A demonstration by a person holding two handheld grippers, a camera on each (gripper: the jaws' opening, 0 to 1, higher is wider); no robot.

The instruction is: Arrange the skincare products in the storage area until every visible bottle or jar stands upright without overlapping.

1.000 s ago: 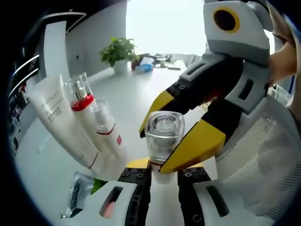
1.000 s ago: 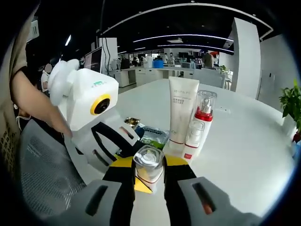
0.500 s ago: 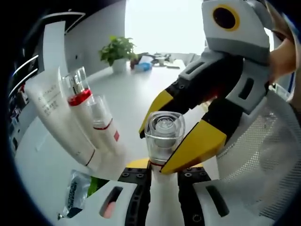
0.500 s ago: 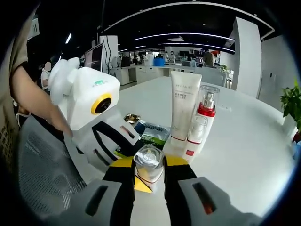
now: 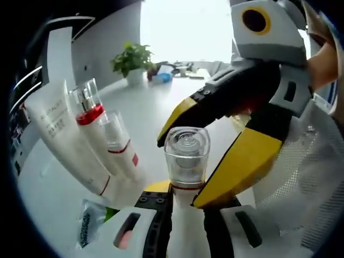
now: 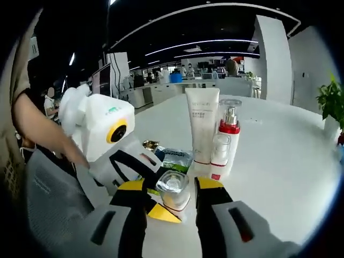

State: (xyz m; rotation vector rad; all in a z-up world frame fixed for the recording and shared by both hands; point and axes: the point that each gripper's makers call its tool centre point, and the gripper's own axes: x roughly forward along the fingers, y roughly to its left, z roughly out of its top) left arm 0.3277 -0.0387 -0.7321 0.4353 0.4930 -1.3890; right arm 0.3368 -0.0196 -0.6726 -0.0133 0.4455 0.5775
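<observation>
Bottle [image 5: 185, 161] with the clear faceted cap is standing upright on the white table [image 6: 279, 161], clenched low on its body by the left tool [image 5: 185, 215]. The right tool [image 6: 171, 201] is sitting spread around the cap, its yellow jaws apart and not pressing, so it looks released. At ten o'clock in the left gripper view, the white tube [image 5: 62, 140], the red-collared pump bottle [image 5: 91, 121] and a small bottle [image 5: 121, 148] are standing close together; sachets [image 6: 174, 157] are lying flat beside them. The placing step appears to be in hand. Next, the left tool probably needs to let go gently and both tools lift clear without tipping the bottle.
</observation>
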